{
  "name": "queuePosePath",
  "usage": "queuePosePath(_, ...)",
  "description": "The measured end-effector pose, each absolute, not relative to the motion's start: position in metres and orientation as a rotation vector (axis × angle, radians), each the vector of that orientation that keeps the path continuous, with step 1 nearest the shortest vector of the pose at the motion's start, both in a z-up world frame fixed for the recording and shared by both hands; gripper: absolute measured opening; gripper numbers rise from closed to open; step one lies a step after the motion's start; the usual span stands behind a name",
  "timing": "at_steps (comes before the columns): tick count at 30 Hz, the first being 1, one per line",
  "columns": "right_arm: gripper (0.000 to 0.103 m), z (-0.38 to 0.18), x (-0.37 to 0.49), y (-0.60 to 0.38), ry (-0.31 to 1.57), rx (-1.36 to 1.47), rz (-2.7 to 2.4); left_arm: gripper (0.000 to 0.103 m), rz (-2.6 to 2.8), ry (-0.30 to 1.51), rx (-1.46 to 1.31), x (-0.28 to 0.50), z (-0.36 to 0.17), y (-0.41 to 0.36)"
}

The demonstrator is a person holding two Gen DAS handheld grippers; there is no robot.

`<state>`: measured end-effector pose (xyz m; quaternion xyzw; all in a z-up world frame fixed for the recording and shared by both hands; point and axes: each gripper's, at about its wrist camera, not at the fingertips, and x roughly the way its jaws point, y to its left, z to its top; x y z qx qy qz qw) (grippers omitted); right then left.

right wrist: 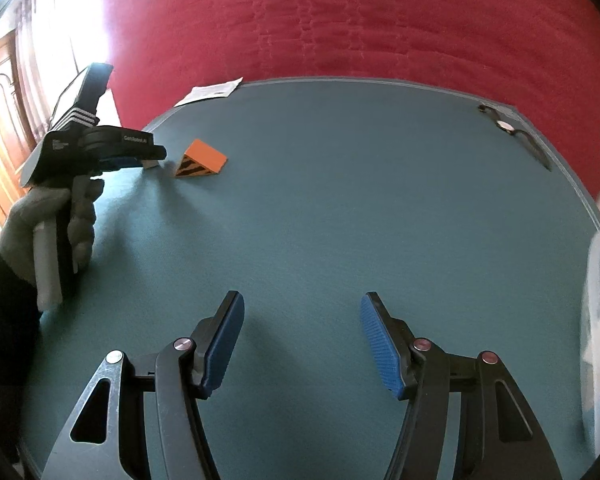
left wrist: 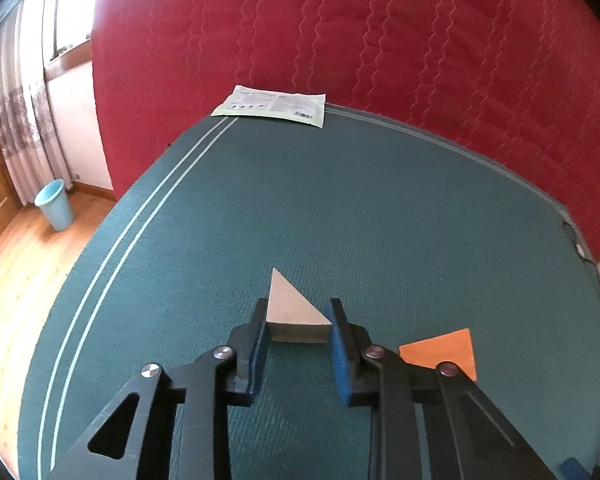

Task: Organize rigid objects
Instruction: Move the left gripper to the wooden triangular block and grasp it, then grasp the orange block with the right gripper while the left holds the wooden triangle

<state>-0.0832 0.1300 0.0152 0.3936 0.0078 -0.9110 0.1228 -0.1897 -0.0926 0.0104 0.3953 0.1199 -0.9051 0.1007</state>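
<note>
Your left gripper [left wrist: 299, 322] clamps the beige triangular block [left wrist: 290, 310] between its 2 blue pads, low in the frame's centre on the green mat [left wrist: 300, 200]. The orange wedge [left wrist: 446, 350] sits just right. Your right gripper [right wrist: 302, 336] hangs wide, holding nothing.

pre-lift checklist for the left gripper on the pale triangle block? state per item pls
1. Pale triangle block sits between the left gripper pads: ok.
2. Pads firmly clamped on both of its sides: cannot tell; they appear to touch its corners.
3. Orange triangle block apart from the pale one, out of the lift path: ok.
4. Right gripper open, holding nothing, away from the left one: ok.
5. Green mat around the block free of other items; the paper packet lies at the far edge: ok.
6. Drop-off spot in view: cannot tell.
</note>
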Motion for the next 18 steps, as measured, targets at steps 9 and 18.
queuePosePath(9,0.062,0.016,-0.121,0.104,0.042,1.145,-2.596,0.029,-2.687,0.44,1.138,-0.184,0.013,-0.102)
queuePosePath(18,0.062,0.016,-0.169,0.067,0.097,1.107,-2.461,0.029,-2.682,0.417,1.119,-0.18,0.016,-0.1)
